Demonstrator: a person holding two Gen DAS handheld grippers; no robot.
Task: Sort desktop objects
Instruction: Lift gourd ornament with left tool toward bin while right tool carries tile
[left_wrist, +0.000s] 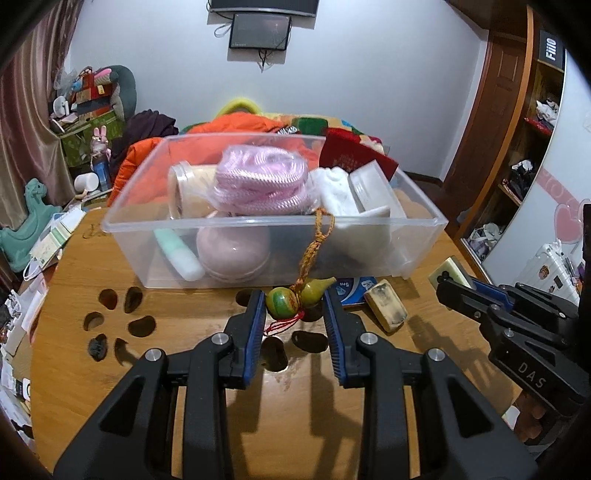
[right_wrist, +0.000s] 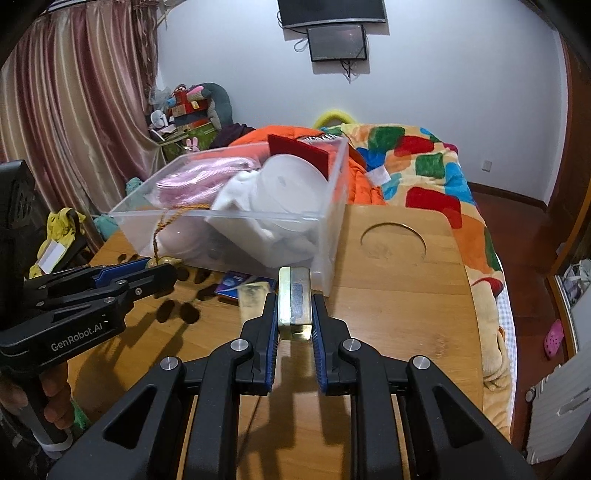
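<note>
Left gripper (left_wrist: 294, 306) grips one gourd charm (left_wrist: 295, 297) (two gourds) | right gripper (right_wrist: 294, 314) clamps one block (right_wrist: 294, 301)

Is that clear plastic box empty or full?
Nearly full: the clear box holds a pink bundle, white cloths and more.

l hand-held gripper (left_wrist: 294, 302) clamped; r hand-held gripper (right_wrist: 294, 308) clamped, both tilted down.

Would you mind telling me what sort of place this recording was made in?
Most likely a home bedroom: a bed with a colourful patchwork blanket sits behind the wooden table, pink curtains hang at the side, and a wall-mounted screen faces the room.
</note>
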